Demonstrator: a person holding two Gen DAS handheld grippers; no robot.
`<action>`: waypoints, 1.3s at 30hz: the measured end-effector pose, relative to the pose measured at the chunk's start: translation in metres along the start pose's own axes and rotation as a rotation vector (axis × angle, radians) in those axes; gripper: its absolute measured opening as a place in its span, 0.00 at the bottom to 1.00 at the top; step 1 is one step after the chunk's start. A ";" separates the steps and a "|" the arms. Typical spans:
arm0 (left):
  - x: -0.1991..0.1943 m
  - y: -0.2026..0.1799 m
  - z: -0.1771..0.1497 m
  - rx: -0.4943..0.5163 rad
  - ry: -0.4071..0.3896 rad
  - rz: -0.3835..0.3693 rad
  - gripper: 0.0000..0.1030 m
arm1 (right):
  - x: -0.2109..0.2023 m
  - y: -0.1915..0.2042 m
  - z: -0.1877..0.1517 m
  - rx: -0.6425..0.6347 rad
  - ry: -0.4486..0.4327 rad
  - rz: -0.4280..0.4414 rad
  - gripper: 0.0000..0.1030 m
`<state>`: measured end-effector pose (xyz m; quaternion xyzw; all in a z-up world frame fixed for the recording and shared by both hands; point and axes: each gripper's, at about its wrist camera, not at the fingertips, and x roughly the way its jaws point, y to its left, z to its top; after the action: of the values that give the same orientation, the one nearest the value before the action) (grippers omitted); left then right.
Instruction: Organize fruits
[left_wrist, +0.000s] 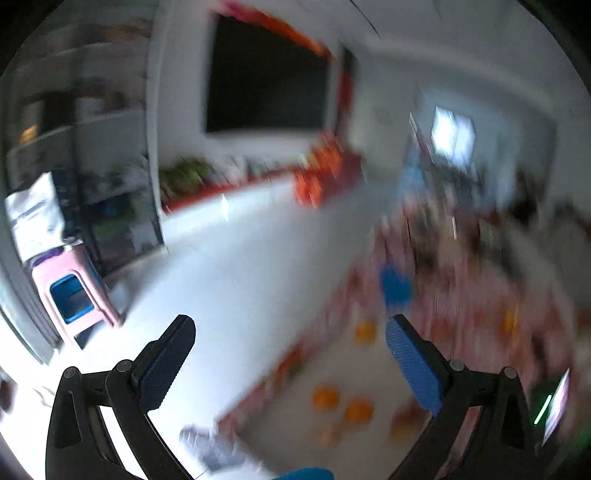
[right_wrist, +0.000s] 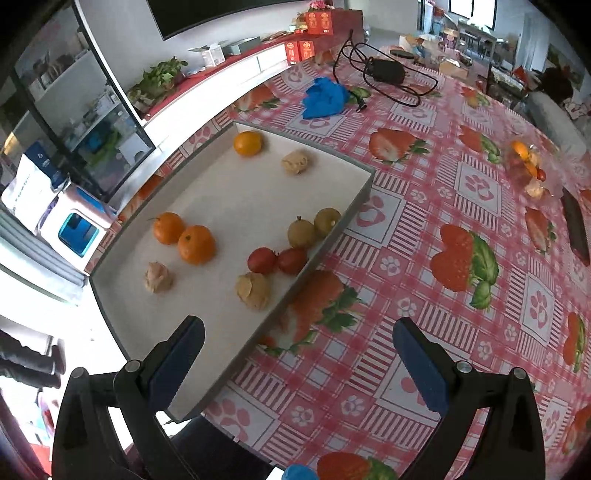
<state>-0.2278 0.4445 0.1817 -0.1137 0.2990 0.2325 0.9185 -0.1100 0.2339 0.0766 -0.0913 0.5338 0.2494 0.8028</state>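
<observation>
We see the right claw (right_wrist: 298, 341) hanging over the near edge of the desk (right_wrist: 424, 229), its jaws spread wide with nothing between them; under it lies a white tray (right_wrist: 229, 199) on the red checked cloth with strawberry prints. In the tray, two oranges (right_wrist: 184, 236) touch each other near the left side; a third orange (right_wrist: 248, 143) sits alone at the far end; two small red fruits (right_wrist: 277, 260) lie side by side near the right wall, and two green-yellow fruits (right_wrist: 314, 229) lie just behind them. Three beige husked fruits (right_wrist: 253, 290) are spread apart in the tray. Beyond the tray we see a blue glove (right_wrist: 325, 96) and a black charger with cable (right_wrist: 386, 72); at the right side, well apart, stands a clear bag of fruit (right_wrist: 526, 166). The left wrist view is strongly blurred; the left claw (left_wrist: 290, 332) is also released and holds nothing; orange blobs (left_wrist: 341, 404) appear on the tray below it.
</observation>
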 end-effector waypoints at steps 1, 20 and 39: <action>0.015 -0.009 -0.016 0.043 0.090 -0.027 1.00 | 0.000 -0.003 0.001 0.007 0.002 -0.002 0.99; 0.058 -0.048 -0.095 0.285 0.433 -0.028 1.00 | -0.001 0.003 0.015 -0.026 0.034 -0.042 1.00; 0.057 -0.050 -0.096 0.285 0.434 -0.037 1.00 | 0.004 0.022 0.016 -0.073 0.050 -0.049 1.00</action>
<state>-0.2099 0.3879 0.0743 -0.0357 0.5168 0.1415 0.8436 -0.1065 0.2606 0.0819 -0.1400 0.5419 0.2464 0.7912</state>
